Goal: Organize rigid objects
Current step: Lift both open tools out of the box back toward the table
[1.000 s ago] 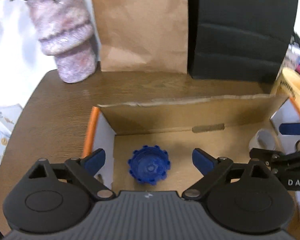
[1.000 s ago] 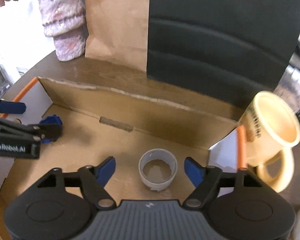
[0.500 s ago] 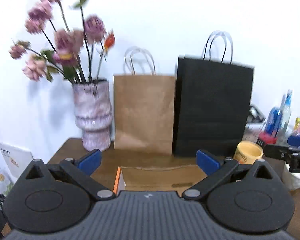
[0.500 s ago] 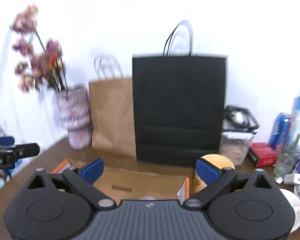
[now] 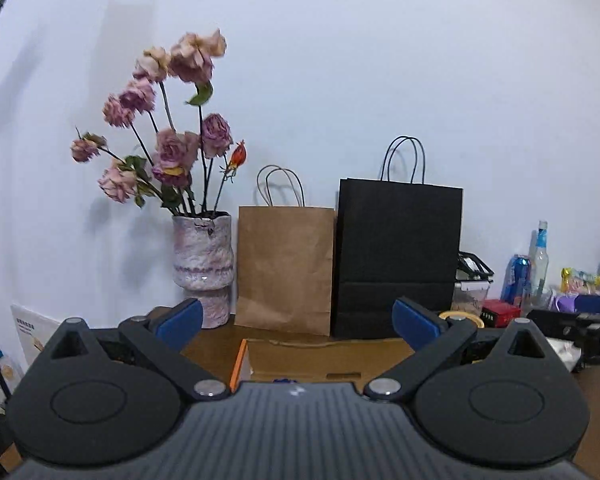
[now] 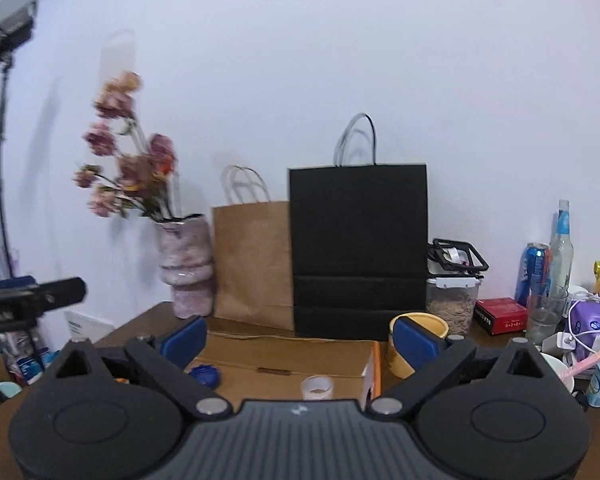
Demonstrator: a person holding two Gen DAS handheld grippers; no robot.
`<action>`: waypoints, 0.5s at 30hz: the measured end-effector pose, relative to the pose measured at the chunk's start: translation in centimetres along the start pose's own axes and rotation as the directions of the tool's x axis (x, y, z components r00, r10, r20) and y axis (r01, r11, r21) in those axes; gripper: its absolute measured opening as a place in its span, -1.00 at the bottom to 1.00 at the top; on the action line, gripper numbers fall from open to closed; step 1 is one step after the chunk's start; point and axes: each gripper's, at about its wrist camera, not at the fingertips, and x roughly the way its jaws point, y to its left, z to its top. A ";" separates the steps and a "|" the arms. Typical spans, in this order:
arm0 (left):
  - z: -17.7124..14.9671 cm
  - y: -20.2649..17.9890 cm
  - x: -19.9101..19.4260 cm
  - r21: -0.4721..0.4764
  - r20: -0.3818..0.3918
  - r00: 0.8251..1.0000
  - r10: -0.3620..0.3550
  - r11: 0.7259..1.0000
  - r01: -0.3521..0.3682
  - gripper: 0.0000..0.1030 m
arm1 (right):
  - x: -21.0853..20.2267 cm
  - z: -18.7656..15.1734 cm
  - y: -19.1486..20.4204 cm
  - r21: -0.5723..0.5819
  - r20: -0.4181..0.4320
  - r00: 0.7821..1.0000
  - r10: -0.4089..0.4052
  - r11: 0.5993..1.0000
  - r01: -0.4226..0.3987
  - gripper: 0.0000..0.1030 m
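Right wrist: blue cap (image 6: pixel 205 375) seemingly below left finger (image 6: pixel 183 340).

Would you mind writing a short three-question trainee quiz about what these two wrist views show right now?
1. True or false: the blue cap lies inside the cardboard box.
2. Which bag stands next to the vase? A) black bag B) brown bag
3. Fill in: the right gripper holds ____.

Key: 1 true; 2 B; 3 nothing, its jaws are open.
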 end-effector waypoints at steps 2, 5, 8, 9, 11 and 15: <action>-0.9 0.1 -2.2 0.010 0.013 1.000 -0.003 1.000 0.003 1.00 | -2.4 -0.9 0.7 -0.025 0.011 1.000 0.009 1.000 -0.009 0.98; -2.3 0.2 -5.7 0.016 0.013 1.000 0.009 1.000 -0.009 1.00 | -5.7 -2.3 1.6 -0.040 0.030 0.999 0.028 0.999 -0.027 1.00; -3.6 0.3 -9.2 0.019 0.022 0.999 0.028 0.999 -0.028 1.00 | -9.1 -4.1 2.4 -0.043 0.034 0.998 0.053 0.998 -0.051 1.00; -4.1 0.4 -10.6 0.020 0.027 0.999 0.030 0.999 -0.031 1.00 | -10.1 -4.7 2.5 -0.041 0.037 0.997 0.062 0.997 -0.060 1.00; -4.7 0.4 -12.9 0.027 0.021 0.999 0.041 0.999 -0.042 1.00 | -12.1 -5.9 2.8 -0.032 0.035 0.997 0.074 0.997 -0.072 1.00; -7.0 0.8 -18.1 0.011 -0.003 0.998 0.069 0.998 -0.069 1.00 | -16.8 -8.4 3.7 -0.056 0.049 0.996 0.073 0.996 -0.070 1.00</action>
